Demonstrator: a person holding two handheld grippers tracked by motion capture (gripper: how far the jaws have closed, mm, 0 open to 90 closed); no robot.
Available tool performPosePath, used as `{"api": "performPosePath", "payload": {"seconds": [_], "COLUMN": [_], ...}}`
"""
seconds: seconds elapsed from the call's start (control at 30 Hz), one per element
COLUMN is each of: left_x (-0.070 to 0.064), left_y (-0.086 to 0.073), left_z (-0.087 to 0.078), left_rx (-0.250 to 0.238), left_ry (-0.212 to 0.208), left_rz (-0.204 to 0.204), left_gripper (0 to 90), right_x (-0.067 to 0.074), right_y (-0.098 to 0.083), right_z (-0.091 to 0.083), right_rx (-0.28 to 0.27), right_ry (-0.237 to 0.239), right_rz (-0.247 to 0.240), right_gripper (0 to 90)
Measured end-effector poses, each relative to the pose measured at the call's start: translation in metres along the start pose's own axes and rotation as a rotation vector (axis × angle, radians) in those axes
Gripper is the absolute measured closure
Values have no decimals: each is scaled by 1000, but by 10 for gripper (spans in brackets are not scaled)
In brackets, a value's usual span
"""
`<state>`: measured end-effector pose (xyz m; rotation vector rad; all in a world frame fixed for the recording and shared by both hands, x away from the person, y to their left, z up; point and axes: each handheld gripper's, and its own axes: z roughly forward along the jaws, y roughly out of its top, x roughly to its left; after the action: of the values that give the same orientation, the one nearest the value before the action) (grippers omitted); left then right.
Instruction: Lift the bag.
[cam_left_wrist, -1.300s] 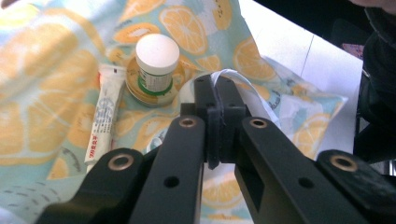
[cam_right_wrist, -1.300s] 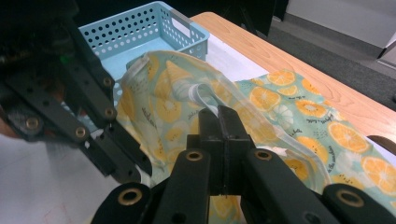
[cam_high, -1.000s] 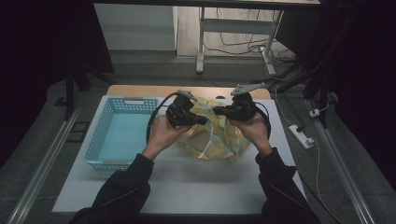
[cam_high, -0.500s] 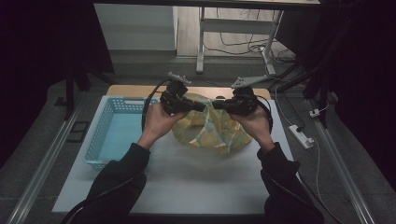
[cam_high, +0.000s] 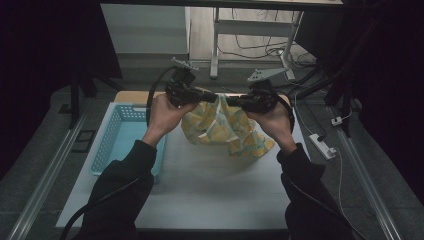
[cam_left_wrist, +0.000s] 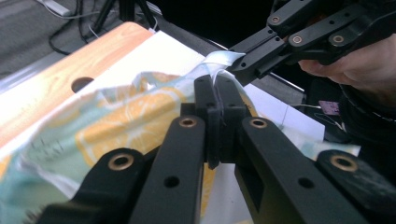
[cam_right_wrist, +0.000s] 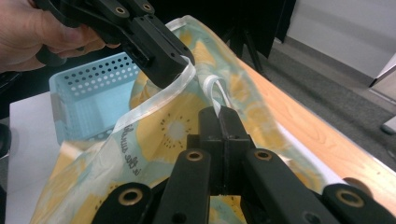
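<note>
Pale yellow lemon-print cloth (cam_high: 227, 127), white-edged, drooping between 2 clamped-shut grippers, left (cam_high: 214, 96) and right (cam_high: 231, 101).

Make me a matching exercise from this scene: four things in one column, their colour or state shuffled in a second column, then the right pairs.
Things:
1. basket
2. patterned bag
3. left gripper
4. tabletop edge

States:
A. bare wood grain
B. pale blue, perforated walls
C. shut on the bag's rim
D. yellow citrus print, lifted by its top

Pairs: 1-B, 2-D, 3-C, 4-A
</note>
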<state>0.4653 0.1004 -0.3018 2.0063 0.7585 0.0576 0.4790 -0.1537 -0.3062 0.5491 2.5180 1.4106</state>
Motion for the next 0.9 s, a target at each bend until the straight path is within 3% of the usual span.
{"api": "performPosePath", "payload": {"seconds": [0.3,0.9], "left_x": [-5,-14], "left_y": [22,49], "left_z": [-18,-50], "left_rx": [-44,-137], "left_ry": [32,78], "left_rz": [17,37], "left_gripper": [896,896], "right_x": [4,10], "right_y": [29,72], "right_z": [-15,-42], "right_rx": [-23,-79], "right_ry": [-24,-63], "right_rz": [-32,-65], "right_gripper": [900,900]}}
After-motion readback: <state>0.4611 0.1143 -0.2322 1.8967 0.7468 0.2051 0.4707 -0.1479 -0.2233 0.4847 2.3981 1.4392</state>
